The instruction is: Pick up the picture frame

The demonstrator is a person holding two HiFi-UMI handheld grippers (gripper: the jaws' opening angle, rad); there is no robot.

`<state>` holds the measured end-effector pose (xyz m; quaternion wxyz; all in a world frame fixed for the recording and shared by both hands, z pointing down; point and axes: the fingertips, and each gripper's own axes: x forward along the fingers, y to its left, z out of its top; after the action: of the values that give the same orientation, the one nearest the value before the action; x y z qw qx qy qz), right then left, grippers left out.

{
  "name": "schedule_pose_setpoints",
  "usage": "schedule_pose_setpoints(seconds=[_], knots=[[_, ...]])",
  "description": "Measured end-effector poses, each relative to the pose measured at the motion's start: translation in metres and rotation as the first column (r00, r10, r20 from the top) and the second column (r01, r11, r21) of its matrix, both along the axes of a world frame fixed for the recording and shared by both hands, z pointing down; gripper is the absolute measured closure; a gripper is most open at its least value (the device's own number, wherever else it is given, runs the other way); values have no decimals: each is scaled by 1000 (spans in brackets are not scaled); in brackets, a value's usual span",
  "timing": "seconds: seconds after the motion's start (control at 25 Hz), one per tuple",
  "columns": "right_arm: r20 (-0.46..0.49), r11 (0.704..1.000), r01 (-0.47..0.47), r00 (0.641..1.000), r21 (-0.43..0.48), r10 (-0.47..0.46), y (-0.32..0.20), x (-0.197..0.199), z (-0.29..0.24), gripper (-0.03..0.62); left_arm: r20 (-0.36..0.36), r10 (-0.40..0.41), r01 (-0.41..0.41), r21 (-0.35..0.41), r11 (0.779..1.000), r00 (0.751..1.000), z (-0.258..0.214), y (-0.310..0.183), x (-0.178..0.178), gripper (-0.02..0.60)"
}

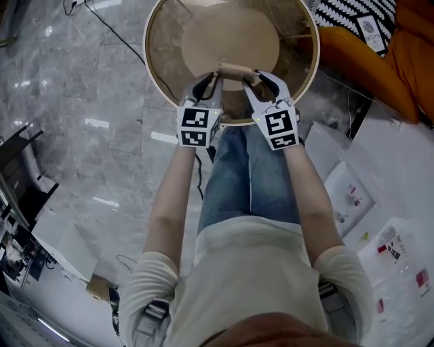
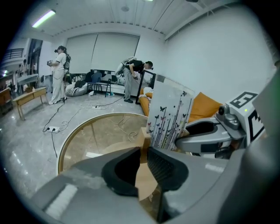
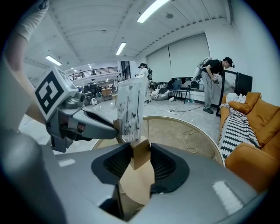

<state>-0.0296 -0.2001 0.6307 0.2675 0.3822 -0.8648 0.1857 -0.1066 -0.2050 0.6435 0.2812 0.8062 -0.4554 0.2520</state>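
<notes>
The picture frame (image 1: 234, 69) is a clear panel printed with butterflies (image 2: 168, 118) standing in a light wooden base. It hangs above the round glass table (image 1: 152, 68). My left gripper (image 1: 215, 76) pinches the left end of the wooden base (image 2: 144, 140). My right gripper (image 1: 252, 78) clamps the base's right end (image 3: 140, 151). In the left gripper view the right gripper (image 2: 205, 133) shows beyond the panel. The right gripper view shows the left gripper (image 3: 87, 124) past the panel (image 3: 131, 109).
An orange sofa (image 1: 380, 61) with a black-and-white patterned cushion (image 1: 352, 13) stands right of the table. White sheets and boxes (image 1: 352, 196) lie on the floor at the right. A cable (image 1: 115, 34) runs across the grey floor. People (image 2: 59, 74) stand far back.
</notes>
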Motion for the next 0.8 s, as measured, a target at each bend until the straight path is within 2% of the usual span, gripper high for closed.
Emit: schedule_pose_setpoints(seconds=[0.8], knots=[[16,993,-34,999,113,32,60,15,-144,454,-33,-25,28,71,997,999,-135,61,15,531]])
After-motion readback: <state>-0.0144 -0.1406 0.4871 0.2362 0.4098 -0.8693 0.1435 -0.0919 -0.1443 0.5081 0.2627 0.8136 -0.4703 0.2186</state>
